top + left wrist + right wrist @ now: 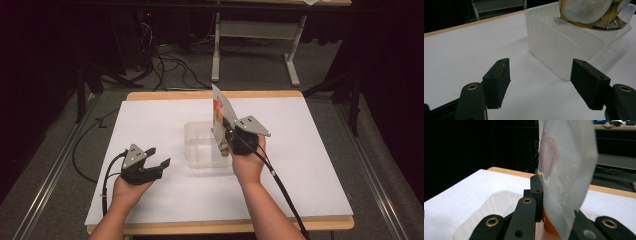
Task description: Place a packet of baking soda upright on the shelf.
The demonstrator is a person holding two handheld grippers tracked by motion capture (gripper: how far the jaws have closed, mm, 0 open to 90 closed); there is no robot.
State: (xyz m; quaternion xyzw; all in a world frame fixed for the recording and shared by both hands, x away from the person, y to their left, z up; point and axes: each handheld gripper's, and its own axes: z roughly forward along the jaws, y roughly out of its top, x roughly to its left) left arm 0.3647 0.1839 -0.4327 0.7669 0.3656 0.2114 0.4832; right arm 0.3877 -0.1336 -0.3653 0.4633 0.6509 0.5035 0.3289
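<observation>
**Pouch held upright over the clear tub**

Near the centre of the high view, the right gripper (pixel 227 136) was clamped on a flat plastic pouch (pixel 220 111), holding it on edge so that it rose like a thin blade towards the top of the frame. The pouch looked glossy and slightly crinkled, white with an orange-red print on one face. In the right gripper view it stood just right of centre, a pale, translucent sheet (pixel 566 170) pinched between the two matte black jaws, with an orange patch showing low down beside them.

Directly under the pouch sat a clear plastic container (pixel 200 147), rectangular with rounded corners, its walls frosted and faintly ribbed. In the left gripper view the container (pixel 554 47) took up the upper right, and the pouch's lower end (pixel 589 12) hung over its open top at the top edge of the frame; there a clear rounded window and a tan printed border could be seen.

The left gripper (pixel 159 157) rested at lower left of the high view, its blocky black jaws spread wide apart with nothing between them, just short of the container's near wall.

Everything stood on a smooth white sheet (pixel 310 165) covering a table with a light wooden edge (pixel 220 226).
</observation>
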